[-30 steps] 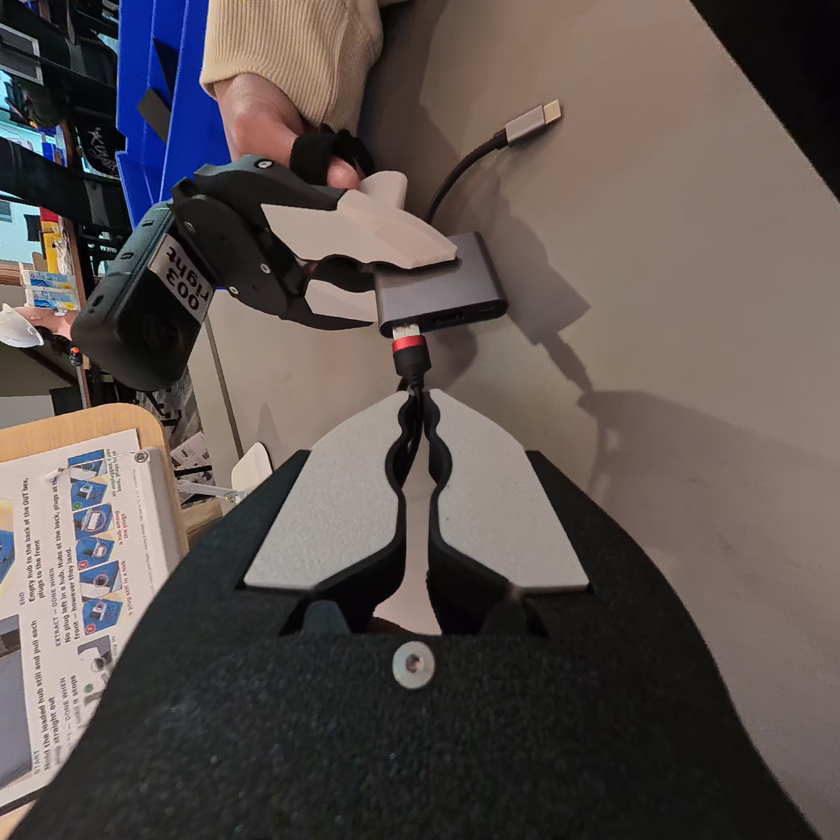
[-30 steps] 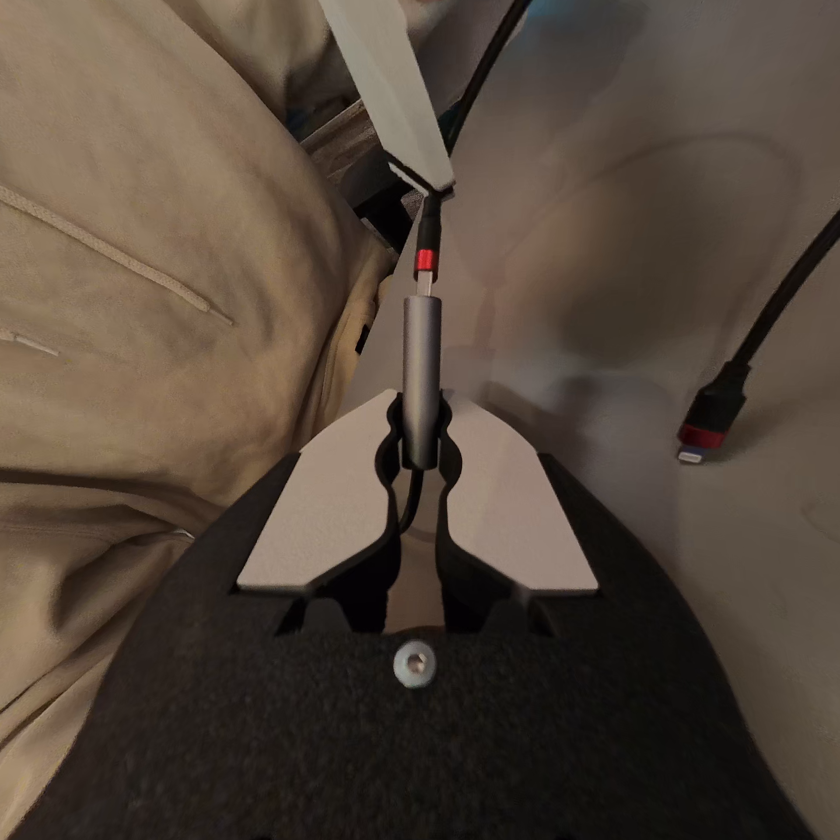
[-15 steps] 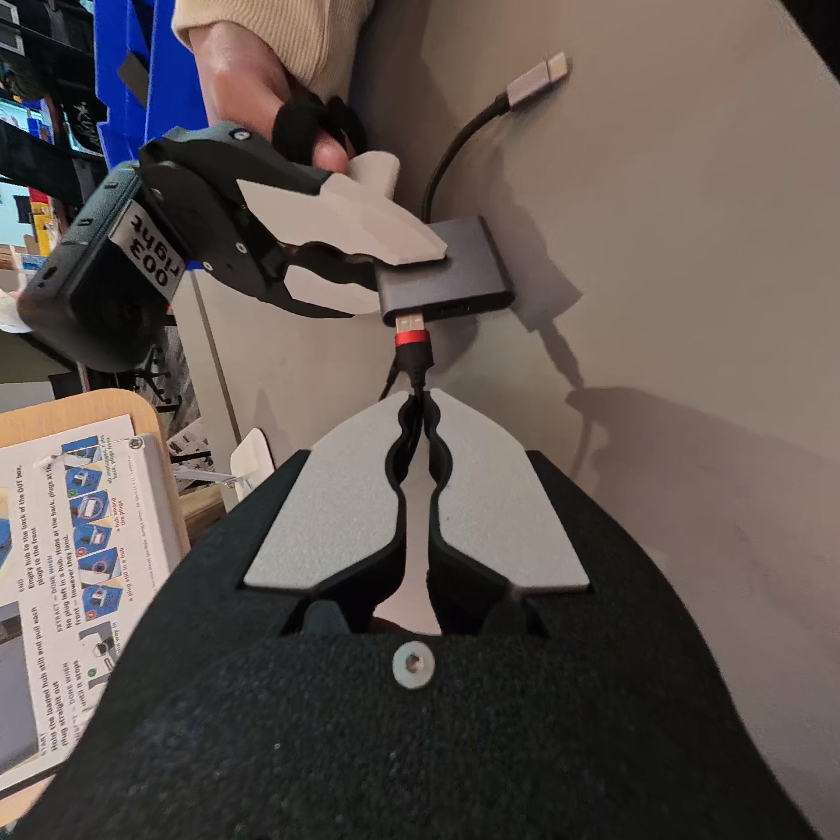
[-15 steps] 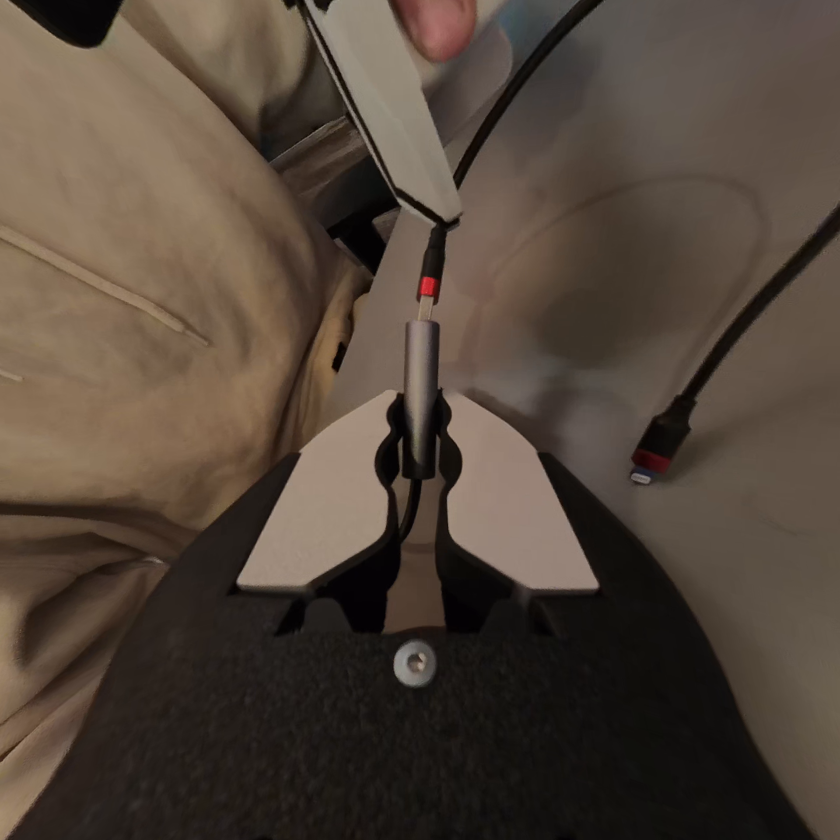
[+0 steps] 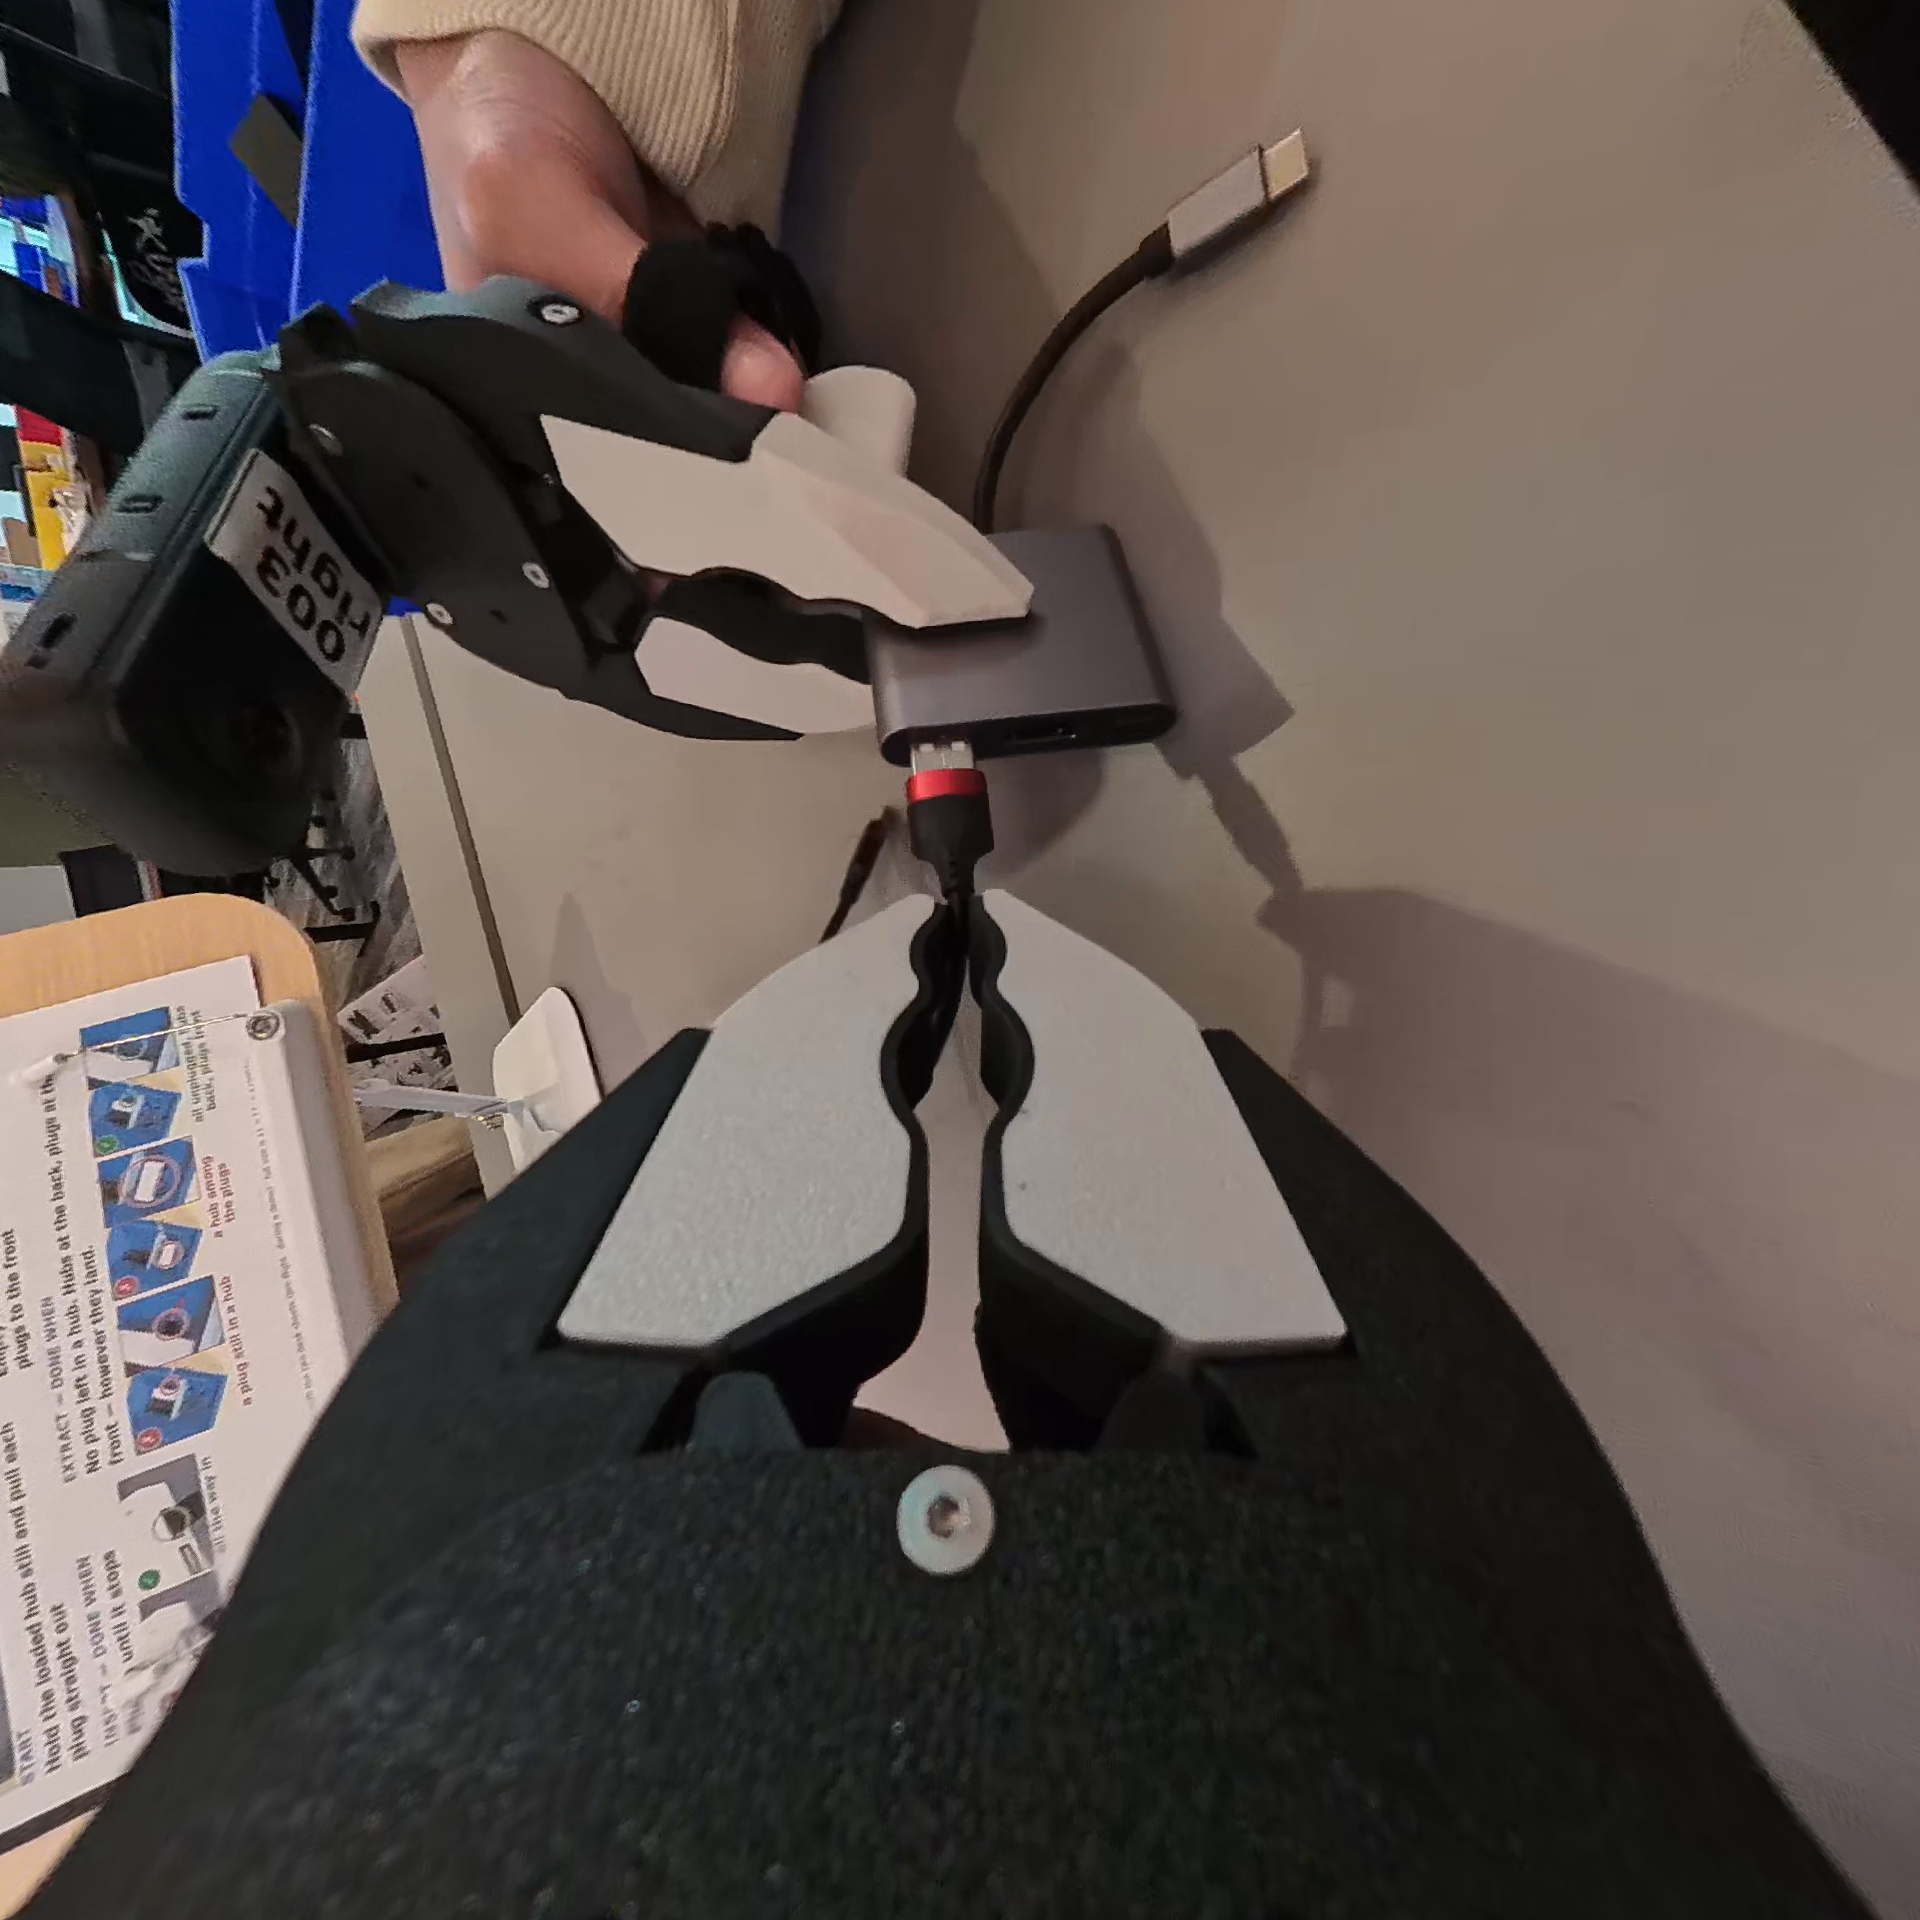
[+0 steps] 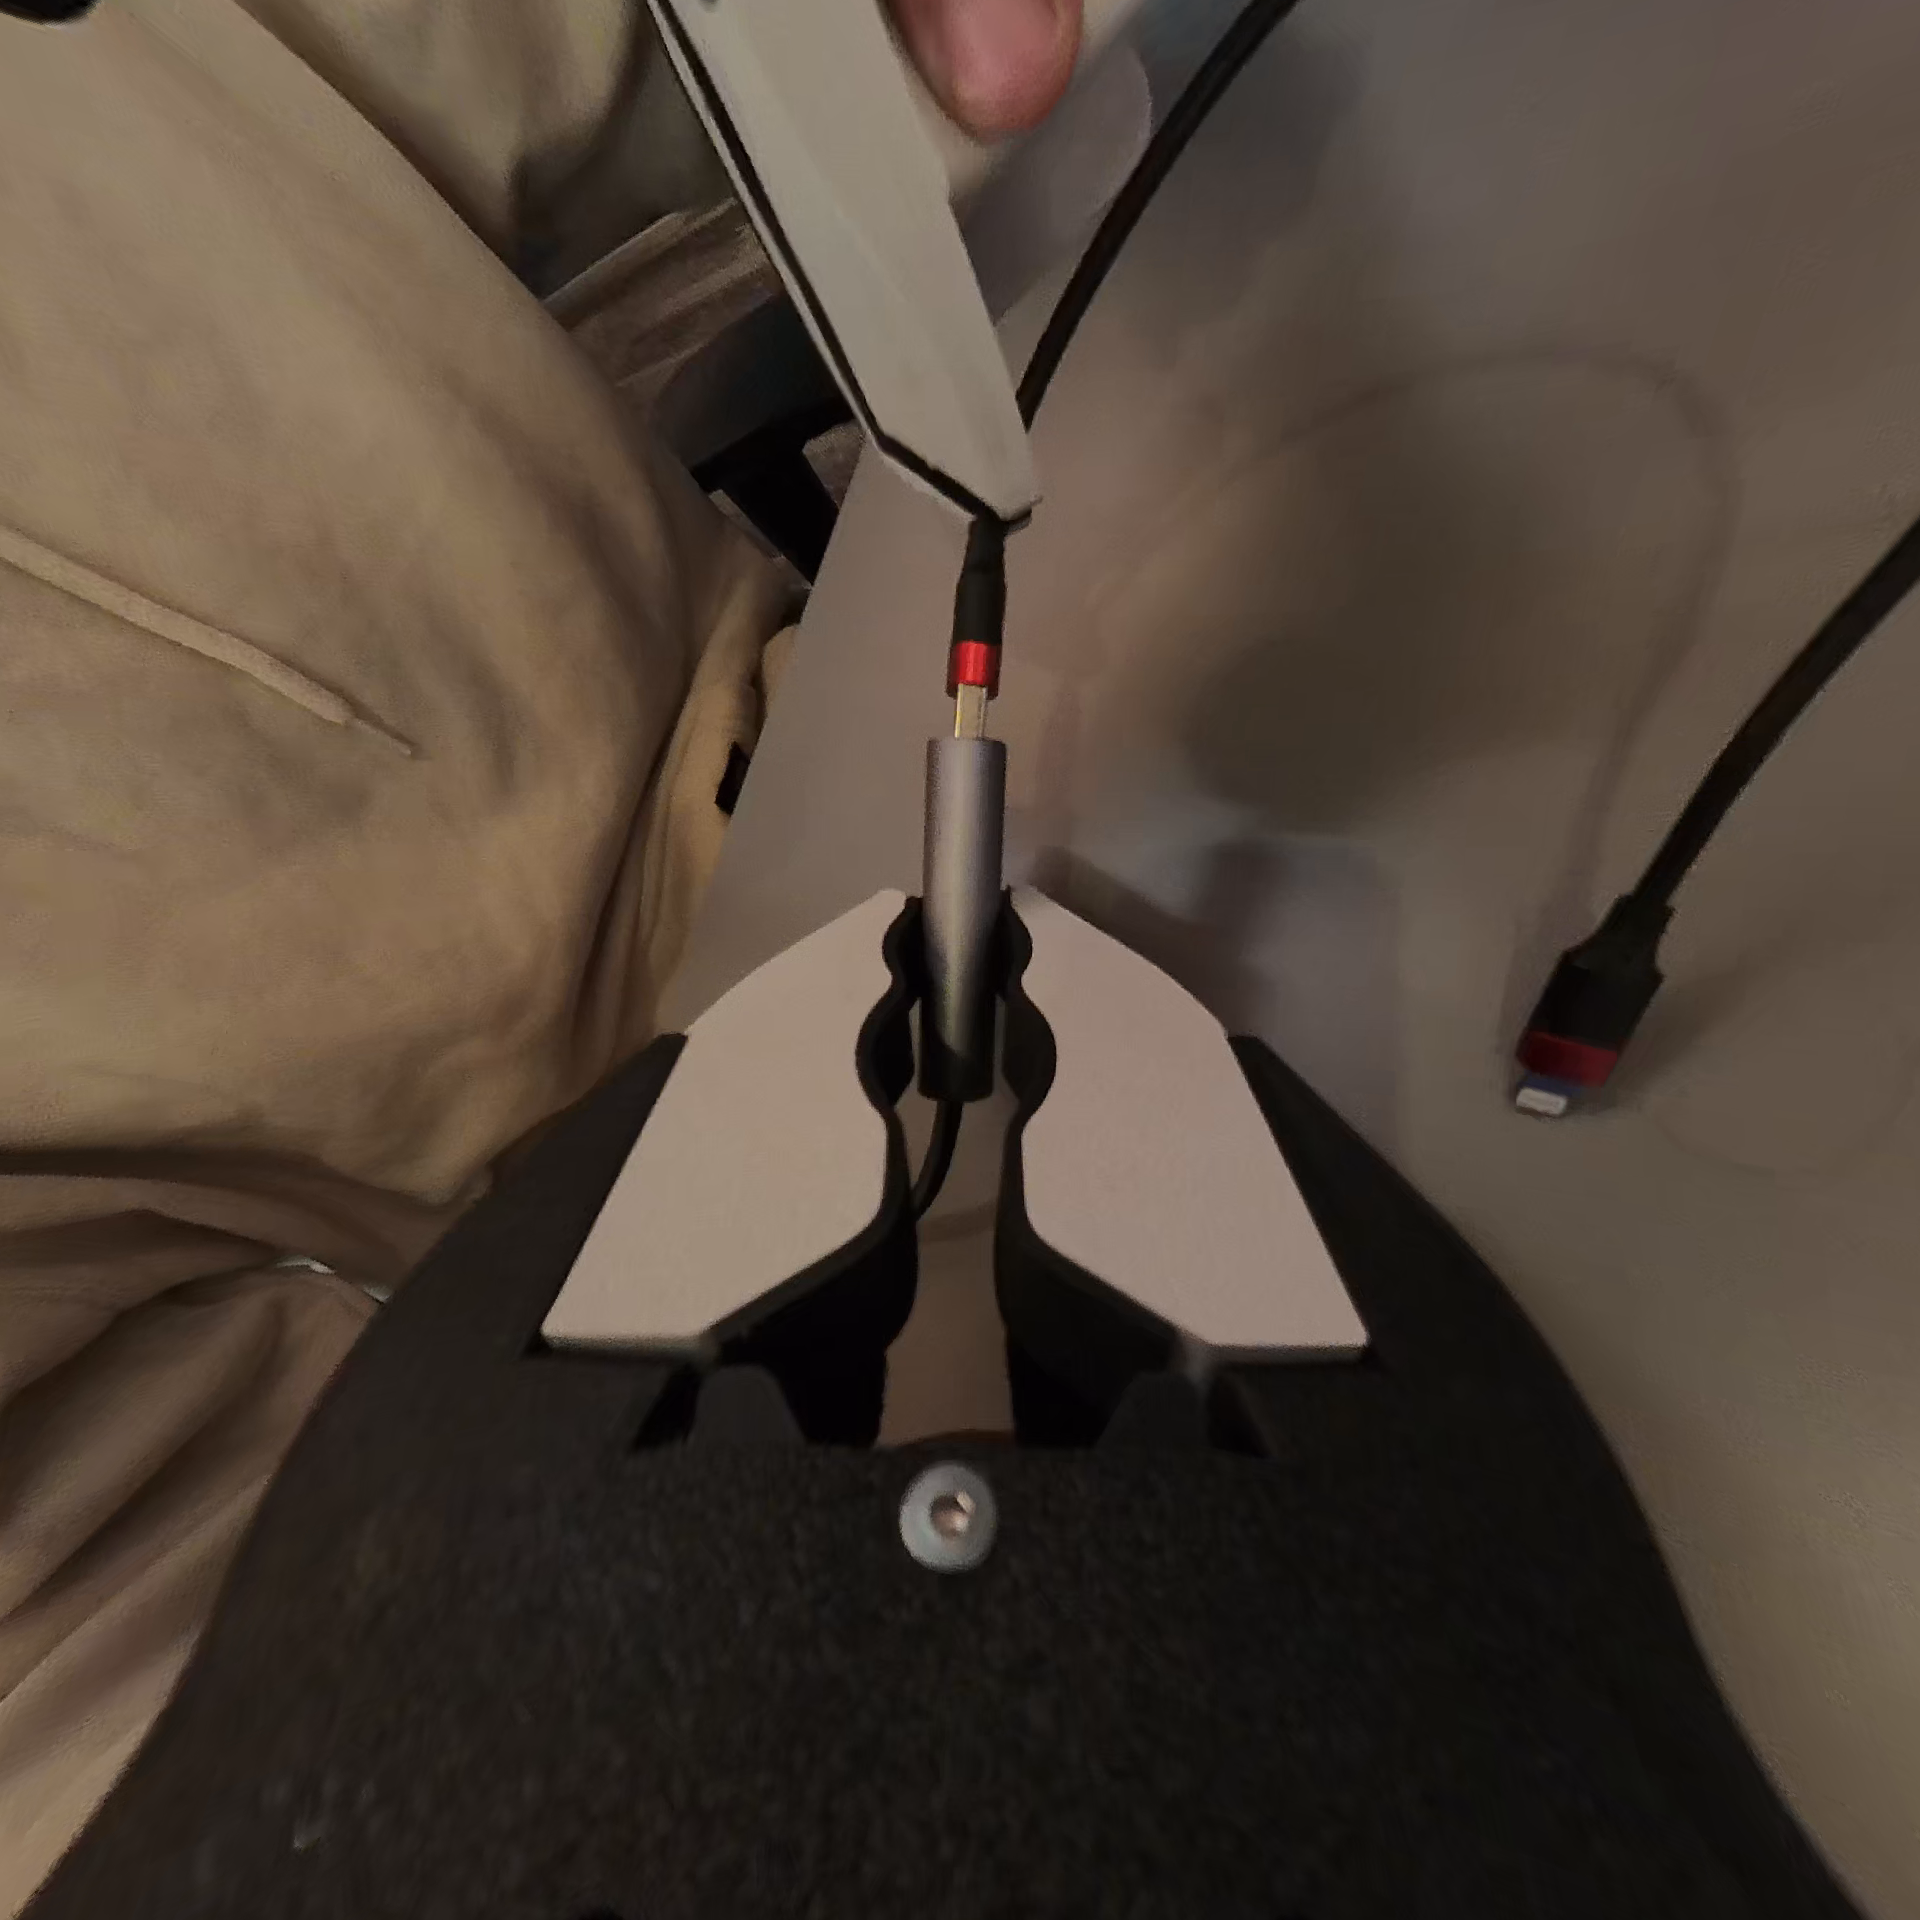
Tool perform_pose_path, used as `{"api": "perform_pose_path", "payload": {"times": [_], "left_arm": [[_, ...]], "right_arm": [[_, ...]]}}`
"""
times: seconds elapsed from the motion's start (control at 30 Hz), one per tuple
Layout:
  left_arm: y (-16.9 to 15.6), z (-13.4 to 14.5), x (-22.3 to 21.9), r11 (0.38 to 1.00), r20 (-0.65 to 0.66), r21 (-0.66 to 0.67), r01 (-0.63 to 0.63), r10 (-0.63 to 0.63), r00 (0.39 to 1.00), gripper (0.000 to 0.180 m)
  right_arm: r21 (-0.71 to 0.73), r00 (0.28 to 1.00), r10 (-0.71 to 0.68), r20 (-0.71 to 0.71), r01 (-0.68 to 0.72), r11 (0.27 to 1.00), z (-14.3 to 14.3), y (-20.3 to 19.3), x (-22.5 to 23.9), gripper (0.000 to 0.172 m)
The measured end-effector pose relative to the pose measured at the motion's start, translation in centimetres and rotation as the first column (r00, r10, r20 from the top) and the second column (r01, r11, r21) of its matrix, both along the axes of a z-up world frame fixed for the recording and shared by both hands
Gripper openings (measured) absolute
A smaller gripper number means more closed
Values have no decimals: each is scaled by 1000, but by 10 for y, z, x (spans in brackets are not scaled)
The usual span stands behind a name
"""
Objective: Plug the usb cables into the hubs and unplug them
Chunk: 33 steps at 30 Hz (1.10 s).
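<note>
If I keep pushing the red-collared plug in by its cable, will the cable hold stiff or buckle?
Likely to buckle: the left gripper pinches the thin black cable behind the red-collared plug, not the plug. The short free length helps. The hub looks rigid, clamped by the right gripper.

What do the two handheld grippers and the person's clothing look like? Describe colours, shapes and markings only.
Each gripper has a rough black body, a silver screw and pale grey pointed fingers with wavy black inner pads. The right gripper bears a white label. A black strap loops one finger; the sleeve is ribbed cream.

The left gripper (image 5: 961, 914) was clamped on a black cable (image 5: 951, 873). The right gripper (image 6: 961, 914), in a hand (image 5: 551, 177), pinched a grey hub (image 6: 961, 883).
</note>
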<state>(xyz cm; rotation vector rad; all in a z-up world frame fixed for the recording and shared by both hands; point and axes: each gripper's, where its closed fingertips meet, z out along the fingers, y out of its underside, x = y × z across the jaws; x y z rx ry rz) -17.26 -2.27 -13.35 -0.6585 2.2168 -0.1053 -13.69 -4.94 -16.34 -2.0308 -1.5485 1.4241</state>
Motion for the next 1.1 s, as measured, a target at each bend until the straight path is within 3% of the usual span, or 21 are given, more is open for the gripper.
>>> {"api": "perform_pose_path", "payload": {"times": [0.8, 0.87, 1.0, 1.1], "left_arm": [[3, 3, 7, 998, 58, -35, -43, 45, 997, 3], [10, 12, 9, 991, 117, -75, -110, 118, 986, 13], [26, 32, -4, 906, 193, -316, -281, 352, 916, 60], [40, 46, -15, 796, 309, -486, -361, 543, 781, 70]], "right_arm": [[0, 999, -27, -19, 27, 1000, 3, 2, -2, 12], [-9, 998, -44, -42, 44, 999, 6, 5, -2, 12], [5, 997, -68, -44, 68, 998, 7, 7, 0, 12], [22, 994, -98, -45, 99, 995, 9, 10, 2, 12]]}}
